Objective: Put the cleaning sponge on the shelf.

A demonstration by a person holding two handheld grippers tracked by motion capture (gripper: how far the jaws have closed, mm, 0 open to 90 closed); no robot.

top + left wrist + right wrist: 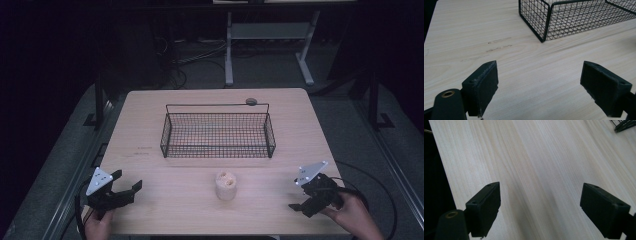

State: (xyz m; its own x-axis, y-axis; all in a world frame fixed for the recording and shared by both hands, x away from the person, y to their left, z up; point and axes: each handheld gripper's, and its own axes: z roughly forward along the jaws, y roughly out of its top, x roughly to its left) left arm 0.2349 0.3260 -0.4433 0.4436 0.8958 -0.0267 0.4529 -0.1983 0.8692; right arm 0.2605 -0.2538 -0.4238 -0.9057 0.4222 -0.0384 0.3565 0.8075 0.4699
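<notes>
Cup btwn hand-held grippers, apart.

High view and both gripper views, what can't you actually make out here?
- Pale cylinder, high view: too small to tell what it is.
- Small round thing beyond the wire basket, high view: too small to identify.
- Marks on the table, left gripper view: too faint to read.
- Basket corner, right gripper view: cut off by the frame edge.

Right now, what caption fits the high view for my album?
Two open hand-held grippers, left and right, wait beside a pale little cup before a wire basket.
</notes>
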